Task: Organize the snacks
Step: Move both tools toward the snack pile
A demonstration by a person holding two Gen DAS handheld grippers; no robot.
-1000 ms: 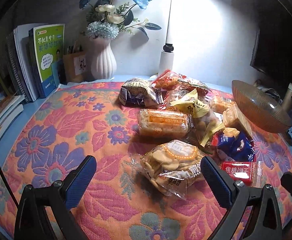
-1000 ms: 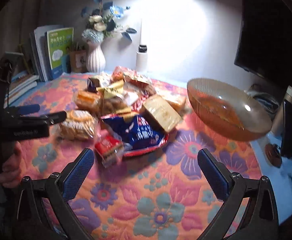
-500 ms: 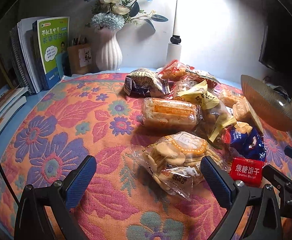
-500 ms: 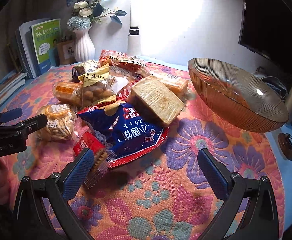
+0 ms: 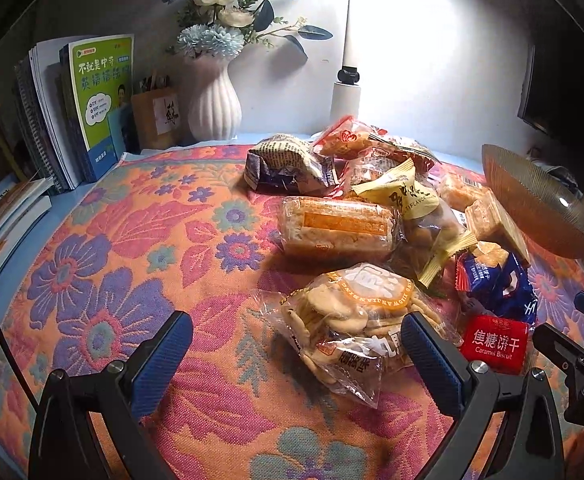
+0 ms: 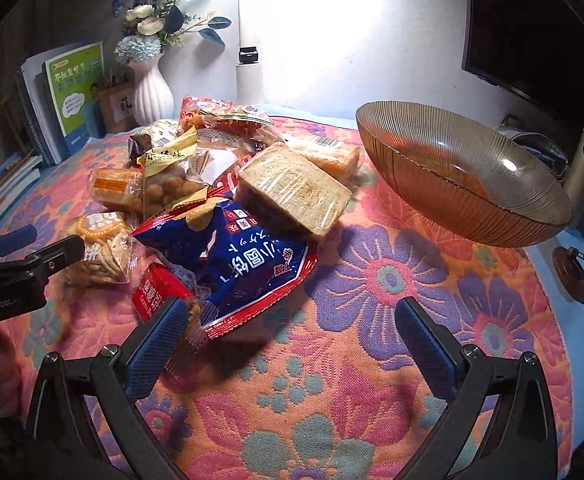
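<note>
A pile of packaged snacks lies on the flowered cloth (image 5: 103,248). My left gripper (image 5: 296,344) is open and empty, its fingers astride a clear bag of round biscuits (image 5: 344,316). Beside that bag lies a red caramel biscuit pack (image 5: 494,344). My right gripper (image 6: 287,328) is open and empty, just in front of a blue and red snack bag (image 6: 247,256) and the red pack (image 6: 153,290). A wrapped bread slice (image 6: 292,188) leans on the pile. An amber glass bowl (image 6: 464,176) stands to the right and holds nothing.
A white vase of flowers (image 5: 213,100), upright books (image 5: 91,108) and a white lamp base (image 5: 346,96) stand along the back wall. A dark monitor (image 6: 532,24) is at the right. The left gripper shows in the right wrist view (image 6: 19,256).
Both grippers have moved closer to the snack pile. The biscuit bag now lies between my left fingers, and the blue bag is nearer to my right gripper.
</note>
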